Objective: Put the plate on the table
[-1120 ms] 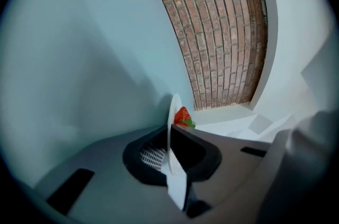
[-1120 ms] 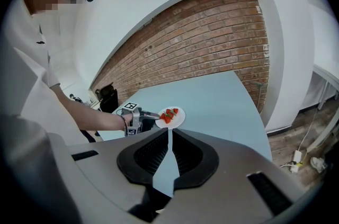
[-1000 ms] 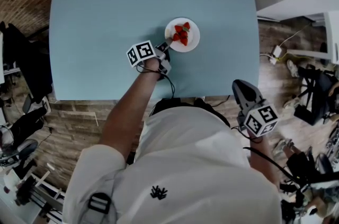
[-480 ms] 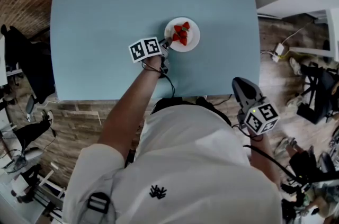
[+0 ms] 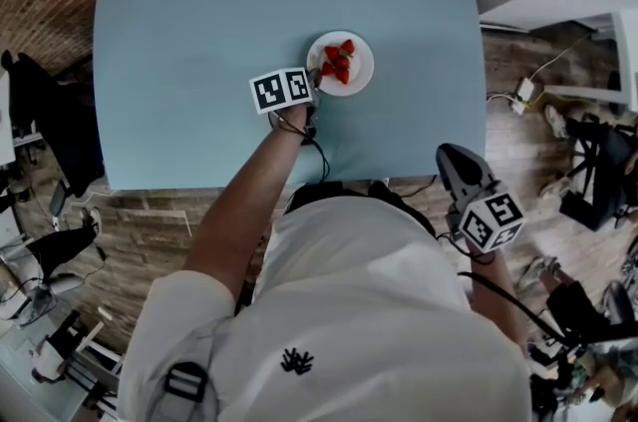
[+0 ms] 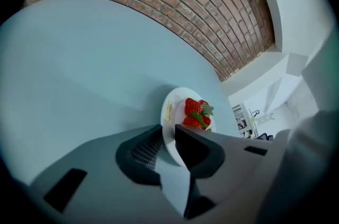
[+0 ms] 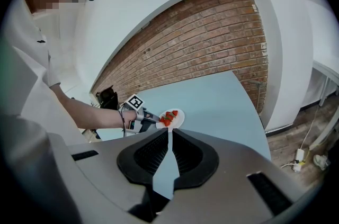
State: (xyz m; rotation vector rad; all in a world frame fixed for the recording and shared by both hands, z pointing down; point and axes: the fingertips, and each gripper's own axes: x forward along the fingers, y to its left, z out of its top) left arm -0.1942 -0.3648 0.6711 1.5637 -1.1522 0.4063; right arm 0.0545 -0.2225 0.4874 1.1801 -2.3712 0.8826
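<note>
A small white plate (image 5: 355,69) with several strawberries (image 5: 337,63) is at the middle of the light blue table (image 5: 219,1). My left gripper (image 5: 314,79) is shut on the plate's near-left rim. In the left gripper view the rim (image 6: 170,114) runs between the two jaws of the left gripper (image 6: 169,135), with the strawberries (image 6: 197,113) just beyond. Whether the plate rests on the table or hangs just above it does not show. My right gripper (image 5: 451,161) is shut and holds nothing, off the table's near-right edge. Its own view shows the right gripper (image 7: 169,138) and, far off, the plate (image 7: 179,118).
A brick wall (image 6: 175,0) stands behind the table's far edge. Wooden floor with cables and a white plug block (image 5: 521,93) lies to the right. Dark equipment (image 5: 50,131) stands at the left. Bare tabletop (image 6: 79,59) surrounds the plate.
The left gripper and the plate have shifted slightly farther onto the table and its marker cube has turned to the right. The right gripper has barely moved.
</note>
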